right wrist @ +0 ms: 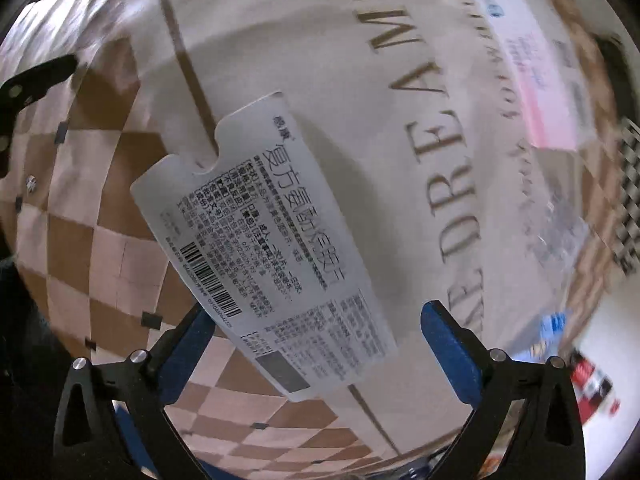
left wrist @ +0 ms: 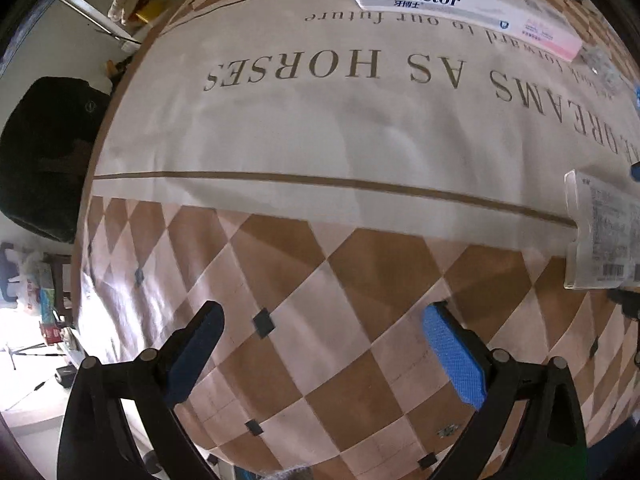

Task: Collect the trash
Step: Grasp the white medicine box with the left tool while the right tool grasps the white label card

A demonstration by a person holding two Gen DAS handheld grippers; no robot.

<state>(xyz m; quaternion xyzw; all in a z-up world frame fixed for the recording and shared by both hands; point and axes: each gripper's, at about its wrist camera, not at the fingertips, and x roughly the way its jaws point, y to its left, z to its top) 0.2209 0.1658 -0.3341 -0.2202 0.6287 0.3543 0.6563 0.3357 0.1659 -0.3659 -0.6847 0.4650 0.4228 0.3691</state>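
A flattened white medicine box (right wrist: 264, 240) with Chinese print and a barcode lies on the tablecloth, its near end between the fingers of my right gripper (right wrist: 320, 344), which is open around it. The same box shows at the right edge of the left wrist view (left wrist: 604, 232). My left gripper (left wrist: 320, 356) is open and empty above the checkered cloth. A white and pink "Doctor" toothpaste box (left wrist: 460, 4) lies at the far side; it shows blurred in the right wrist view (right wrist: 532, 80). A crumpled clear wrapper (left wrist: 600, 64) lies beside it.
The round table (left wrist: 248, 128) is covered by a cloth with brown checks and the words "DREAMS AS HORSES". A dark chair (left wrist: 44, 152) stands beyond the table's left edge. Bags and clutter (left wrist: 40, 292) lie on the floor at left.
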